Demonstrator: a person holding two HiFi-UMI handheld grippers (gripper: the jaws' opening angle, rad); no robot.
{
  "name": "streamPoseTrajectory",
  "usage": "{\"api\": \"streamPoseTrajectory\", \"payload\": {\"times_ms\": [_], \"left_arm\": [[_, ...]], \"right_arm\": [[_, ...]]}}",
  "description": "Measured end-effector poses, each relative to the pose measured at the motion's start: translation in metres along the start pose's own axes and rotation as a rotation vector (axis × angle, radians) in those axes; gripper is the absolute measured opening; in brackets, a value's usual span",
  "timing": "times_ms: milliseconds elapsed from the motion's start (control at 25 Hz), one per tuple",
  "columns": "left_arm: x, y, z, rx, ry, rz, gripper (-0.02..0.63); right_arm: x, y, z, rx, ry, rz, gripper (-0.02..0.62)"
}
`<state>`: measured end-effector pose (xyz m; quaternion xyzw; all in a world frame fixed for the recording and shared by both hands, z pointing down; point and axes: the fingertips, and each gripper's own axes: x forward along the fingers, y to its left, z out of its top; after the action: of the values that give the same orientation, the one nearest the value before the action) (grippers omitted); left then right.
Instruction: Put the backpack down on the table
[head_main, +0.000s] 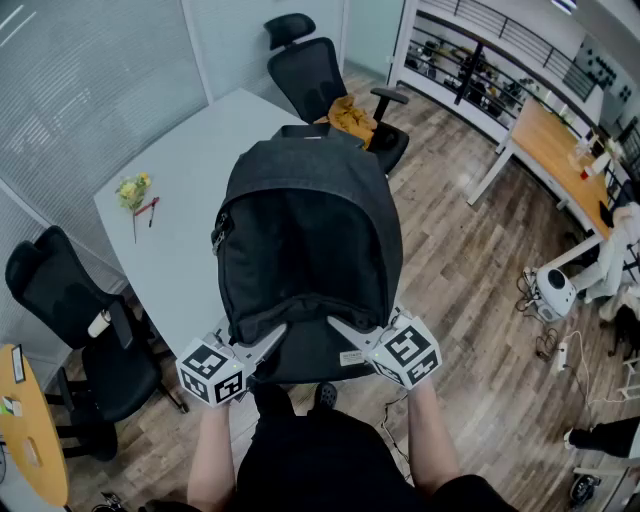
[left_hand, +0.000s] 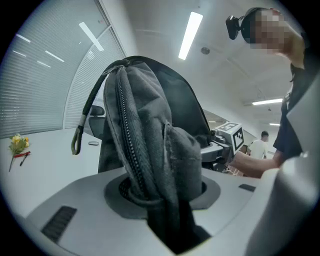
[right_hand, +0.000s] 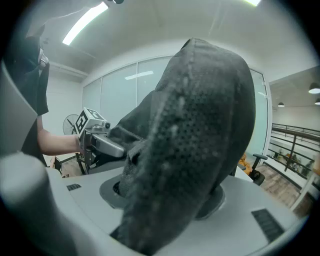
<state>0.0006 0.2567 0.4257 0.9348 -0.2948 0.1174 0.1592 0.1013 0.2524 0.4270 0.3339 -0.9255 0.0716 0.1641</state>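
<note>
Backpack (head_main: 305, 250) carried upright between two grippers, as the head view shows it. The backpack fills the centre of the frame, its rounded top toward 12 o'clock and its base toward 6 o'clock, close in front of your body.

- **Left side:** Your left gripper (head_main: 265, 343) bites the lower edge at 7 o'clock. Its own view shows the jaws clamped on a fold of grey fabric beside the zip.
- **Right side:** Your right gripper (head_main: 348, 335) holds the matching edge at 5 o'clock, jaws pinched on a padded, perforated mesh part.
- **Surroundings:** The white table (head_main: 180, 170) extends from under the backpack toward 10 o'clock. A small bunch of yellow flowers (head_main: 133, 188) lies on it at 9 o'clock, well apart from the backpack. A black office chair (head_main: 318, 70) stands at 12 o'clock, beyond the far end.

Whether the base touches the tabletop cannot be told, because the backpack itself hides it.

Judged step: transport, with the set-down not yet done. The next move likely calls for you to bring the backpack forward over bare tabletop, keeping clear of the yellow flowers. Lower both grippers evenly until the base bears weight, and only then spread the jaws.
</note>
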Motion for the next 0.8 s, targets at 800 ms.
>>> {"api": "streamPoseTrajectory", "payload": {"times_ms": [800], "left_arm": [[-0.012,-0.022,0.004,0.014,-0.005,0.026,0.169]], "right_arm": [[-0.019,0.014,0.004,-0.014,-0.007,0.010,0.229]]}}
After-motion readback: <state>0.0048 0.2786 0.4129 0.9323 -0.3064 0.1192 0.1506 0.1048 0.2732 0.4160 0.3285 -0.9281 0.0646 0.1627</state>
